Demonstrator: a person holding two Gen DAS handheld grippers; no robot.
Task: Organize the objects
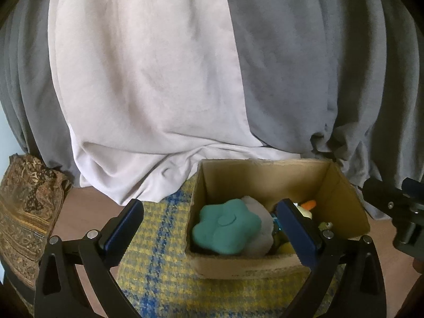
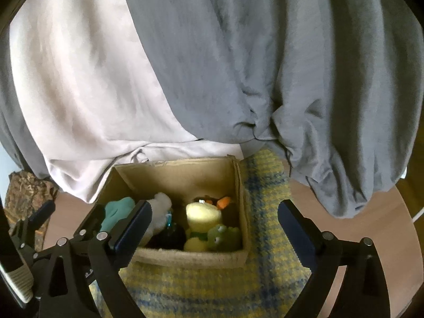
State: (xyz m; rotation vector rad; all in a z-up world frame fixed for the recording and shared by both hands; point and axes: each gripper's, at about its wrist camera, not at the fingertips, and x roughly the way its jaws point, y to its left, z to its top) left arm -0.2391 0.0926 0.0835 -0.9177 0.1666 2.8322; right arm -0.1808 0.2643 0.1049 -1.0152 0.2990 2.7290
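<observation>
- The left gripper (image 1: 212, 221) gaped wide and empty above the cardboard box (image 1: 341, 201).
- The right gripper (image 2: 214, 224) likewise stood open, empty.
- A teal flower cushion (image 1: 225, 228) lay inside.

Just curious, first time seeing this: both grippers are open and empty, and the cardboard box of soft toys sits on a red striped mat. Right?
Nearly. The mat under the cardboard box is yellow with blue checks, not red striped, as the right wrist view shows. The rest holds.

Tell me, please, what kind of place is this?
Probably a bedroom at home: grey and pale bedding hangs down to a wooden floor, and a cardboard box of soft toys stands on a woven rug.
</observation>
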